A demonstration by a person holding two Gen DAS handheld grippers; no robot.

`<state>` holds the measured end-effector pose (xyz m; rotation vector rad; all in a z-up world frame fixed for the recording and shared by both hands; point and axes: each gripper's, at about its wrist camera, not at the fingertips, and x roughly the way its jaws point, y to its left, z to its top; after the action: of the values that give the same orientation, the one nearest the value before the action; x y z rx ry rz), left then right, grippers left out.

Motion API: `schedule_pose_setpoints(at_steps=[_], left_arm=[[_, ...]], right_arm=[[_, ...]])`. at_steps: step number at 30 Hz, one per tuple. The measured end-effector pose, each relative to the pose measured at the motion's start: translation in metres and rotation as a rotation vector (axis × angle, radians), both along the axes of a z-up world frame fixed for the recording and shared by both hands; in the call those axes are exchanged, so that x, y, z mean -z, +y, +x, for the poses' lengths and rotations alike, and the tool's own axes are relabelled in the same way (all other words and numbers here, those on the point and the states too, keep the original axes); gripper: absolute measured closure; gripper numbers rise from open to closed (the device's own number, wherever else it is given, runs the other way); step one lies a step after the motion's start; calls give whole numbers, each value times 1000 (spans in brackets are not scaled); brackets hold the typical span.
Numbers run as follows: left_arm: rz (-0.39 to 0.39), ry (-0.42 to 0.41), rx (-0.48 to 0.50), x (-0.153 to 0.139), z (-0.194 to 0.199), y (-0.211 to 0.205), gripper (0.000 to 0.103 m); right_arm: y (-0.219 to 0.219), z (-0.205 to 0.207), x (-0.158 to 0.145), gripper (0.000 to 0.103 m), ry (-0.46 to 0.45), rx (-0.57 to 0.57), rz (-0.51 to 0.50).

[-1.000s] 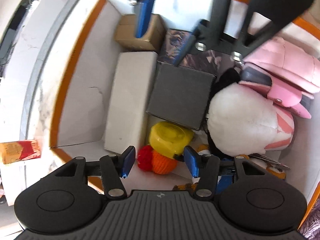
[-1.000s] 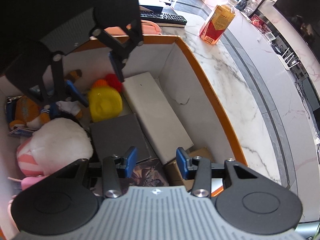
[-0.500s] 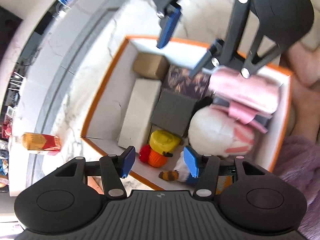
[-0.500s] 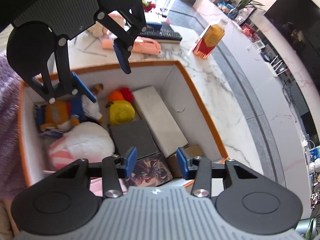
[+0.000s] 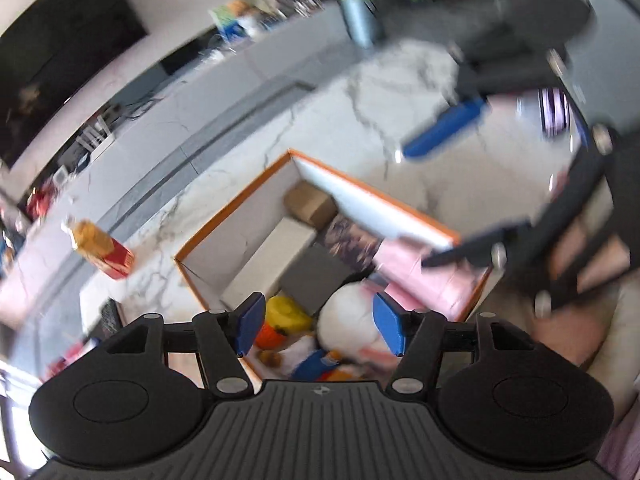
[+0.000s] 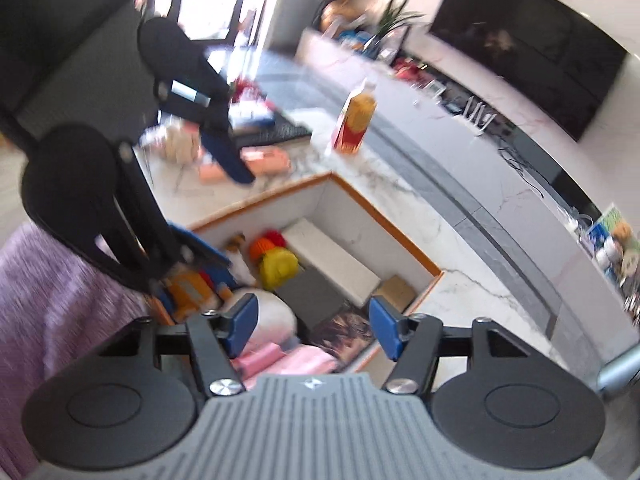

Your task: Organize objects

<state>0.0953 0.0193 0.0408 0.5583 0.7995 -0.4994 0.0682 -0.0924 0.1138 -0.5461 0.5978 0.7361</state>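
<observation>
An orange-rimmed white box (image 5: 236, 232) (image 6: 360, 204) sits on the marble table, packed with things: a long white box (image 5: 268, 264) (image 6: 332, 256), a dark grey box (image 5: 316, 276) (image 6: 310, 294), a brown carton (image 5: 310, 204) (image 6: 396, 290), a yellow toy (image 5: 286, 312) (image 6: 278, 266), a white plush (image 5: 348, 316) (image 6: 272, 316) and pink items (image 5: 416, 268) (image 6: 296, 360). My left gripper (image 5: 318, 330) hangs high above the box, jaws opening, nothing between them. My right gripper (image 6: 312, 328) is also above the box, jaws opening and empty.
A red and yellow carton (image 5: 100, 250) (image 6: 354, 122) stands on the marble table (image 5: 360, 120) beyond the box. A keyboard (image 6: 276, 132) and peach-coloured items (image 6: 256, 162) lie near it. A purple sleeve (image 6: 60, 308) is at left. A dark TV (image 6: 528, 44) hangs behind.
Both grippers rose and pulled back from inside the box to well above it. Their jaws have spread wider. The box now looks small and the room is in view.
</observation>
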Motion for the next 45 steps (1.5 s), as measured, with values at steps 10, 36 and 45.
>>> schedule_pose_setpoints(at_steps=[10,36,45], left_arm=[[-387,-287,-252,-23,-68,36,18],[-348,-265,-705,42,-84,34,7],[-315,-234,-728,52,-77,36,7]], right_arm=[[-21,-65,0,16,-111,286,328],[-31,-52,94,3,16,643,359],[-28,-48,105,3,29,637,340]])
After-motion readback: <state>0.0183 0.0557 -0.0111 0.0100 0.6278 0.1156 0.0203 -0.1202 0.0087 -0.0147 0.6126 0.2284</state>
